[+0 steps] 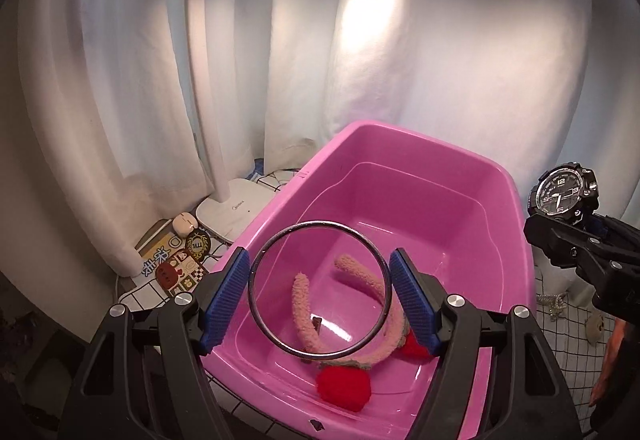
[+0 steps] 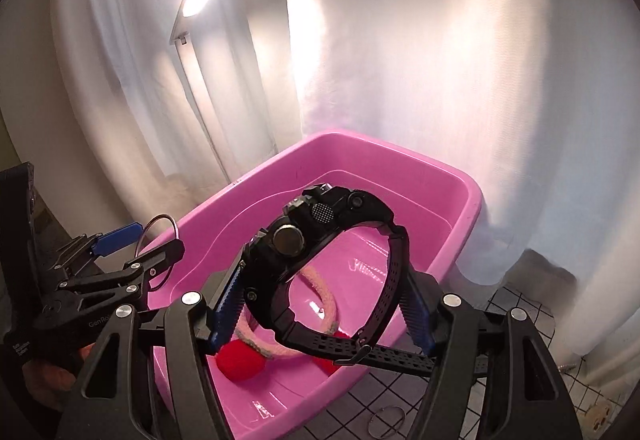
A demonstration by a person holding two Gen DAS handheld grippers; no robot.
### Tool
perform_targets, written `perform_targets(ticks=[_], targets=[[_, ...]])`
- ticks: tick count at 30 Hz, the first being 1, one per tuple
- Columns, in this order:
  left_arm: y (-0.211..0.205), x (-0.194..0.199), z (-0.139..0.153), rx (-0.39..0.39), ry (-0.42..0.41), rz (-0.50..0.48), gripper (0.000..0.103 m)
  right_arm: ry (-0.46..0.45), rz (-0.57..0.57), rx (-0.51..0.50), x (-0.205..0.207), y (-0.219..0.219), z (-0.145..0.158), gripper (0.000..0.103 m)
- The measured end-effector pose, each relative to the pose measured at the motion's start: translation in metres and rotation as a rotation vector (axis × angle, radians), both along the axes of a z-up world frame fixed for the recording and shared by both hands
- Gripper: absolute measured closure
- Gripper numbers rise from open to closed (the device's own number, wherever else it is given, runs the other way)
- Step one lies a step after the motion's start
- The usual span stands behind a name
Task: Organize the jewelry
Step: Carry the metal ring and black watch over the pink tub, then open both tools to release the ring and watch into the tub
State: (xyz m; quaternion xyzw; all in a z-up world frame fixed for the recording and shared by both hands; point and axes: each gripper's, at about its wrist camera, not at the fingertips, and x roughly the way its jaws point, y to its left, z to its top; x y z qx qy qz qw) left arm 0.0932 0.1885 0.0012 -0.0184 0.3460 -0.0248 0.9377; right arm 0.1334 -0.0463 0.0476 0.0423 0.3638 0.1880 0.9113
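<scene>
A pink plastic tub (image 1: 416, 156) (image 2: 460, 196) holds a pink fuzzy headband (image 1: 304, 312) (image 2: 324, 304) with red pompoms (image 1: 344, 386) (image 2: 240, 362). My left gripper (image 1: 320, 290) is shut on a silver metal bangle (image 1: 256, 264) and holds it above the tub's near end; it shows at the left of the right wrist view (image 2: 148, 236). My right gripper (image 2: 320, 304) is shut on a black wristwatch (image 2: 320, 224) above the tub. The watch's dial shows in the left wrist view (image 1: 562, 194).
A white desk lamp (image 1: 236, 210) stands left of the tub before white curtains. Small cases and stickers (image 1: 176, 260) lie by its base. On the checked cloth lie a chain (image 1: 554, 300), a thin ring (image 2: 386, 418) and a small ornament (image 2: 600, 414).
</scene>
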Motion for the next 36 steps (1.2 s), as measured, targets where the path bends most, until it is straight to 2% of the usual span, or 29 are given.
perform_targets(ticks=[7, 13, 18, 22, 23, 30, 36], targets=[[0.007, 0.019, -0.026, 0.008, 0.069, -0.007, 0.033, 0.084, -0.005, -0.061, 0.026, 0.026, -0.033, 0.038], [0.005, 0.028, -0.041, 0.014, 0.097, -0.016, 0.033, 0.120, -0.035, -0.100, 0.038, 0.033, -0.045, 0.038], [0.005, 0.032, -0.046, 0.002, 0.120, -0.032, 0.031, 0.130, -0.052, -0.133, 0.042, 0.033, -0.046, 0.037], [0.007, 0.032, -0.045, -0.015, 0.114, -0.042, 0.019, 0.095, -0.068, -0.187, 0.041, 0.034, -0.040, 0.036], [0.006, 0.031, -0.045, -0.013, 0.111, -0.042, 0.019, 0.095, -0.071, -0.191, 0.041, 0.034, -0.039, 0.036], [0.008, 0.028, -0.043, -0.011, 0.120, -0.030, 0.017, 0.111, -0.083, -0.146, 0.037, 0.028, -0.040, 0.036], [0.006, 0.022, -0.036, -0.016, 0.096, -0.029, 0.016, 0.094, -0.088, -0.136, 0.029, 0.023, -0.033, 0.036]])
